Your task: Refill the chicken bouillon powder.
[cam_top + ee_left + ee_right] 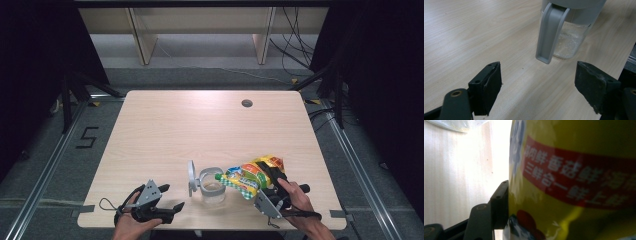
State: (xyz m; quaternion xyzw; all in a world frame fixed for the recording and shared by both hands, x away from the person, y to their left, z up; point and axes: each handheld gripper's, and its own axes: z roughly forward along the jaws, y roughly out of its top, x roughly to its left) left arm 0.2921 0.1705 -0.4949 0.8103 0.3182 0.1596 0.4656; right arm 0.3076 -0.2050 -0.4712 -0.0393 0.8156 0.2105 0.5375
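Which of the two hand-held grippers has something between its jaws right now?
The right hand-held gripper: its jaws clamp the yellow seasoning pouch, tipped toward the open clear jar. The left hand-held gripper stands open and empty, short of the jar.

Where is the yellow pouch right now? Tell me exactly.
In the high view the yellow pouch is at the table's near right, clamped in the right gripper, its green spout over the open jar.

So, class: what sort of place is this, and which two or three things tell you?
Probably a lab or recording studio: black curtains flank a lone wooden table, floor rails run alongside, and loose cables trail behind.
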